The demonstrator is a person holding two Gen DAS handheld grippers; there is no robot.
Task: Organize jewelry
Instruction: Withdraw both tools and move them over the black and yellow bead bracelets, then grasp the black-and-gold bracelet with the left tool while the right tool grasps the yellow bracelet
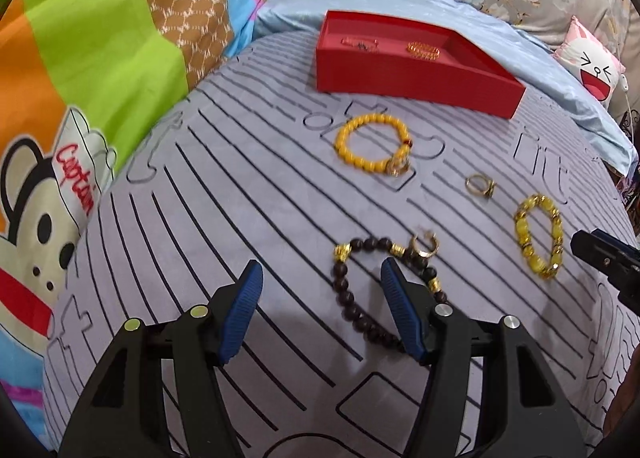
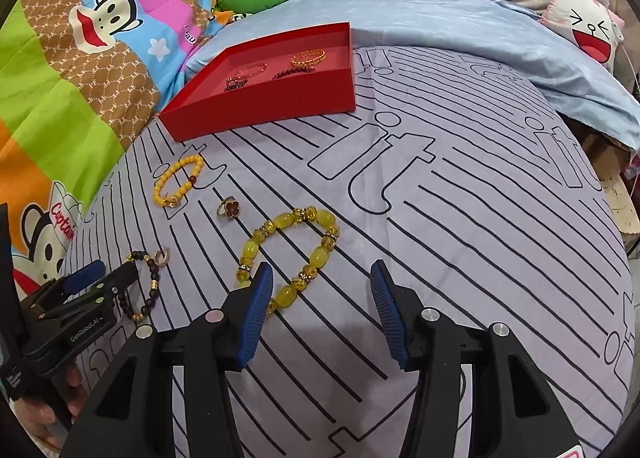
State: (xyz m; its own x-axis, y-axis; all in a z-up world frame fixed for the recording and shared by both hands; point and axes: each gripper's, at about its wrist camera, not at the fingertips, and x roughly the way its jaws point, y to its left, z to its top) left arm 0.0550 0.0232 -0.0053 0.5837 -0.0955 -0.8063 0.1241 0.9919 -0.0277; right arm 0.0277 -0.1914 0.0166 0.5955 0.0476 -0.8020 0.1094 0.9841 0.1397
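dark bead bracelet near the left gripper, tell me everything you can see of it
The dark bead bracelet is a loop of round, glossy maroon-brown beads broken up by a few gold spacer beads. It lies flat on the striped grey bedsheet, outside the red tray. A small gold hoop earring rests at its far edge. The left gripper is open, one blue finger over the inside of the loop; whether it touches cannot be told.

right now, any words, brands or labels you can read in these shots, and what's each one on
"Captain": red script on the monkey's cap printed on the quilt.
"GenRoboLAI", its end cut off: on the left gripper body.
"it": large outline letters on the striped sheet, repeated.
Small brown lettering on the quilt's checked patches: too small to read.
Red tray and the jewelry: no text.
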